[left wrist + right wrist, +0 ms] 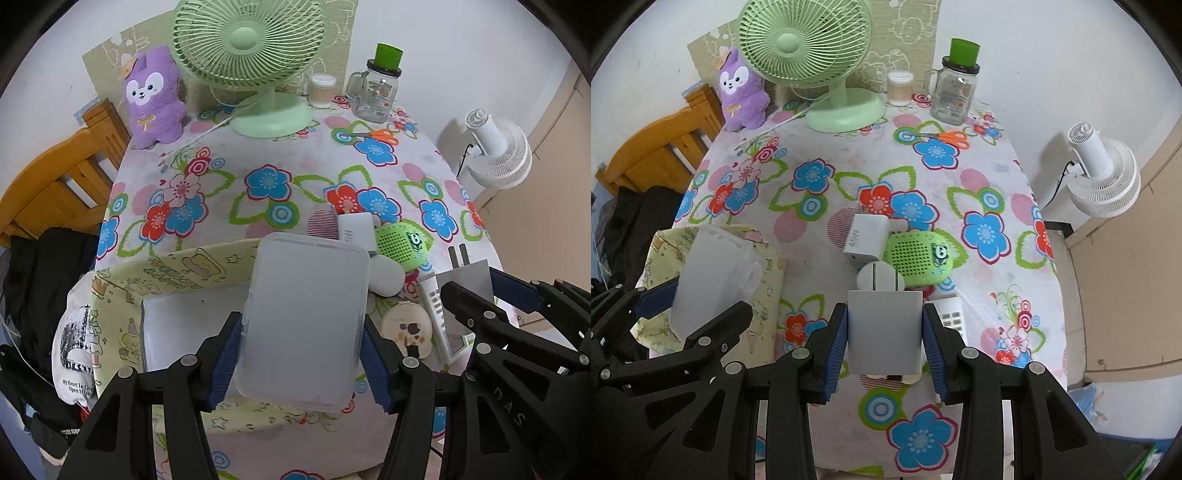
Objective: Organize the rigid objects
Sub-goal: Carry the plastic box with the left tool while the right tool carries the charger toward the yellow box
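Note:
My left gripper is shut on a translucent plastic lid, its blue pads pressing the two long sides. The lid hangs over a pale yellow cartoon-printed storage box at the table's near left. My right gripper is shut on a grey plug charger with two prongs pointing away. It hovers above the near middle of the table. Just beyond it lie a white 45W charger, a green speaker, a round white puck and a white remote.
On the floral tablecloth stand a green desk fan, a purple plush, a glass jar with a green lid, a small cup and orange scissors. A wooden chair is at left, a white fan at right.

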`<state>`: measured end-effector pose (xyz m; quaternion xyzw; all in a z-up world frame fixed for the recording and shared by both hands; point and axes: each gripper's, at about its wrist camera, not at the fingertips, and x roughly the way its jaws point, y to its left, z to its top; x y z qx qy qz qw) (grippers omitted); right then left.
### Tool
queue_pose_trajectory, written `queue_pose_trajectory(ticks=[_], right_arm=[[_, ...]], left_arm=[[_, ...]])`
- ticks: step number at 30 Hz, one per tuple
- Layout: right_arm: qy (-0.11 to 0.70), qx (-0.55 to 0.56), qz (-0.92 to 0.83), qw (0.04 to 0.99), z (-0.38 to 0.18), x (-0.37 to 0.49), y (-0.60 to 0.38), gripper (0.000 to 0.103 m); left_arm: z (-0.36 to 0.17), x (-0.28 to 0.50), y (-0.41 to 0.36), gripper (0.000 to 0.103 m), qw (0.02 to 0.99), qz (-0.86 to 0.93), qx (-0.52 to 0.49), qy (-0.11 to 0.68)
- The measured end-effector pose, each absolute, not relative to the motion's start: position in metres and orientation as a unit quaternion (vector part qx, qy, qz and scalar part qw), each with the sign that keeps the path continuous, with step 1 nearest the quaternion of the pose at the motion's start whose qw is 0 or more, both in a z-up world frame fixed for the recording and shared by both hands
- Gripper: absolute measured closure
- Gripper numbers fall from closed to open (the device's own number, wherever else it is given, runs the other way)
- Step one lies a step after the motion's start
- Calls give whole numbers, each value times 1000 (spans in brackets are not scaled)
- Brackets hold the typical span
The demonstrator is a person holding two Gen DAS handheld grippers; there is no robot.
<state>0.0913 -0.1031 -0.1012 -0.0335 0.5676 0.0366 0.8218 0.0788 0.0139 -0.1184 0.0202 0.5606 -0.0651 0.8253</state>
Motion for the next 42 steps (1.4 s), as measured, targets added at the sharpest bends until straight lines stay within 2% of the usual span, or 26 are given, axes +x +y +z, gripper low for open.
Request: queue_pose_trajectory(ticks=[25,42], right_arm=[[579,-53,62,811,-121,105,-2,61],[588,-61,99,800,-136,122,49,61]], left_arm=[[-145,80,111,41,813,-46,17,581],[-163,88,136,41,797,-52,14,602]])
